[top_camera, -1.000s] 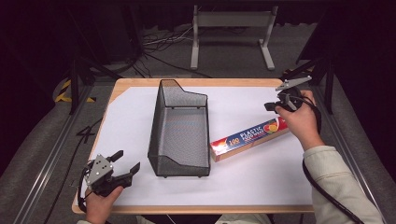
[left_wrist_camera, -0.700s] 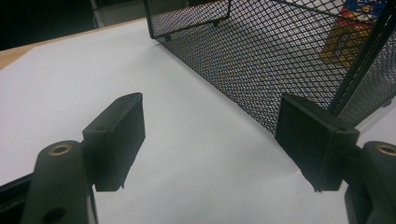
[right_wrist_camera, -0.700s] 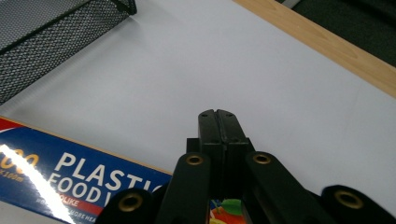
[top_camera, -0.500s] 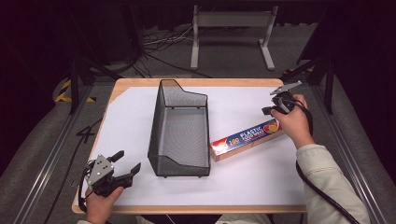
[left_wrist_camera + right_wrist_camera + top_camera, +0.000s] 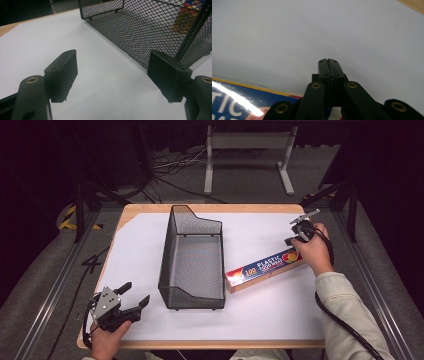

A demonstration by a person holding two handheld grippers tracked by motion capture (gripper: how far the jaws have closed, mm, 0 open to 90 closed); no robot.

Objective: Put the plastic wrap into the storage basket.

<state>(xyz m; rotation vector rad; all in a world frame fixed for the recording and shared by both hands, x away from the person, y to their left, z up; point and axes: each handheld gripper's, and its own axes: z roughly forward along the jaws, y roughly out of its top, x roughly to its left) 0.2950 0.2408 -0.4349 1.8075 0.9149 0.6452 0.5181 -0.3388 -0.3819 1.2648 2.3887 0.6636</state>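
A black wire-mesh basket (image 5: 167, 255) stands lengthwise in the middle of the white sheet. To its right lies a blue plastic wrap box (image 5: 260, 268), slanted. My right gripper (image 5: 292, 238) hovers at that box's far right end, its jaws pressed together with nothing between them. In the right gripper view the shut gripper (image 5: 328, 61) points at bare white sheet, with the box (image 5: 242, 100) at lower left. My left gripper (image 5: 136, 292) rests open near the basket's near-left corner. In the left gripper view the open gripper (image 5: 113, 65) faces the basket's mesh wall (image 5: 150, 27).
The white sheet (image 5: 140, 245) covers a wooden table (image 5: 150, 208). A metal stand (image 5: 247, 150) and cables lie on the floor beyond the far edge. Metal rails (image 5: 50, 290) run along both sides of the table.
My right gripper has come down and to the left, from near the table's right edge to the right end of the plastic wrap box. The left gripper has stayed put.
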